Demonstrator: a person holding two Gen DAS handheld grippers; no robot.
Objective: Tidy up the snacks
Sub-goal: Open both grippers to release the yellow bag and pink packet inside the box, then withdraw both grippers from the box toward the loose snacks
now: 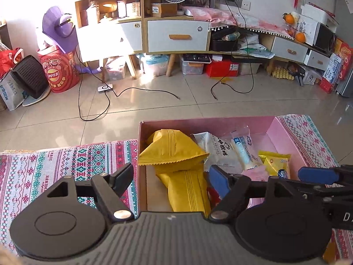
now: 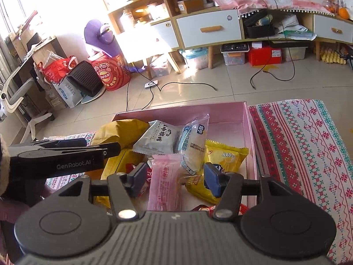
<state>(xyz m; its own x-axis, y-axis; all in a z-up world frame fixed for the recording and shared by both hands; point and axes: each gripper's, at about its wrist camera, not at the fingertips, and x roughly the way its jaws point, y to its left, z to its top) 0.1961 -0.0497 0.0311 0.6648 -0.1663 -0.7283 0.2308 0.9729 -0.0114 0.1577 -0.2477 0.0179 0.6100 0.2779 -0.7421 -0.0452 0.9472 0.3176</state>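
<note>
Pink cardboard forms the shallow box (image 1: 284, 130) that sits on a woven cloth (image 1: 55, 165) patterned in red, green and white, and the snacks lie heaped inside it. In the left wrist view the box fills the centre and the 3 o'clock side; a mustard-yellow ribbed packet (image 1: 174, 152) lies across a second one of the same kind (image 1: 187, 190) along the box's left wall, at about 12 o'clock from the camera. The left gripper (image 1: 171, 175) stands with its jaws spread wide, one finger over the cloth outside the box wall and the other over the box's contents, the yellow packets lying loose between them with no pad pressing on them. Toward 1 o'clock lie a white packet with dark characters (image 1: 218, 152) and a clear-wrapped pale bread roll (image 1: 243, 152), and toward 2 o'clock a small bright yellow packet (image 1: 275, 162). In the right wrist view the right gripper (image 2: 174, 177) is likewise parted, its blue pads (image 2: 211, 180) standing apart on either side of a pink translucent packet (image 2: 164, 185) that lies at 12 o'clock just ahead of the camera; neither pad visibly squeezes it. A yellow packet (image 2: 225, 156) sits at 1 o'clock against the box's right wall. At 9 o'clock the side of the left gripper crosses the frame. Beyond the box lie a tiled floor (image 2: 198, 97) with black cables (image 2: 141, 101) and a wooden cabinet with white drawers (image 2: 209, 29).
</note>
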